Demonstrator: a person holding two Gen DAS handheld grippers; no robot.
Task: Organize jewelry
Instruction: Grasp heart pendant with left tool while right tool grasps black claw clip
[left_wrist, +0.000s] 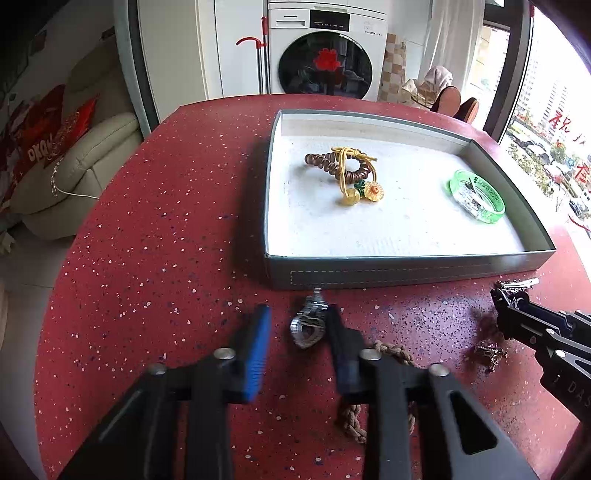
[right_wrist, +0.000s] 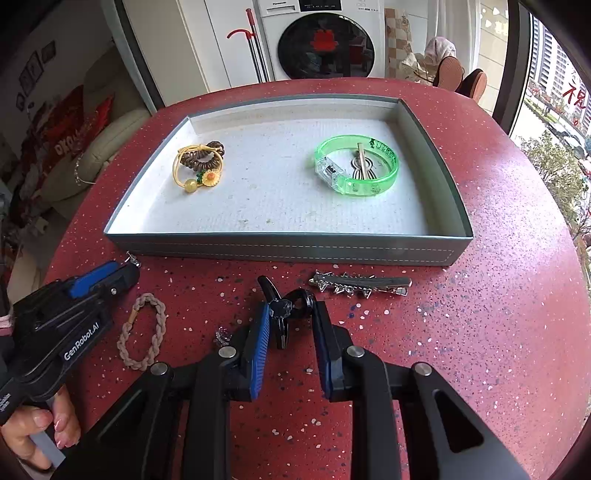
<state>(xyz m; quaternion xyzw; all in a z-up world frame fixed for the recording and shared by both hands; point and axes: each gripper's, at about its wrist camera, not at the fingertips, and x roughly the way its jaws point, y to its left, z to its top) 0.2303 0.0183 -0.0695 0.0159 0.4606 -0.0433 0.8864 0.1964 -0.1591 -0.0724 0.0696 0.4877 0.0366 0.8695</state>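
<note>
A grey tray (left_wrist: 406, 269) (right_wrist: 288, 249) with a white liner sits on the red table. It holds a brown spiral tie (left_wrist: 325, 162) tangled with a yellow flower tie (right_wrist: 201, 177), a green bangle (left_wrist: 476, 195) (right_wrist: 358, 166) and a clip inside the bangle. My left gripper (left_wrist: 297, 325) is open around a silver heart-shaped watch (left_wrist: 306, 328) in front of the tray. My right gripper (right_wrist: 291, 317) is open around a black hair clip (right_wrist: 288, 310). A spiked silver barrette (right_wrist: 360, 286) lies just beyond it.
A braided beige bracelet (right_wrist: 142, 332) (left_wrist: 391, 352) lies between the grippers. A small sparkly piece (left_wrist: 489, 352) (right_wrist: 221, 336) lies beside it. A washing machine (left_wrist: 327, 51) stands behind the table, a sofa (left_wrist: 74, 173) to the left, a window to the right.
</note>
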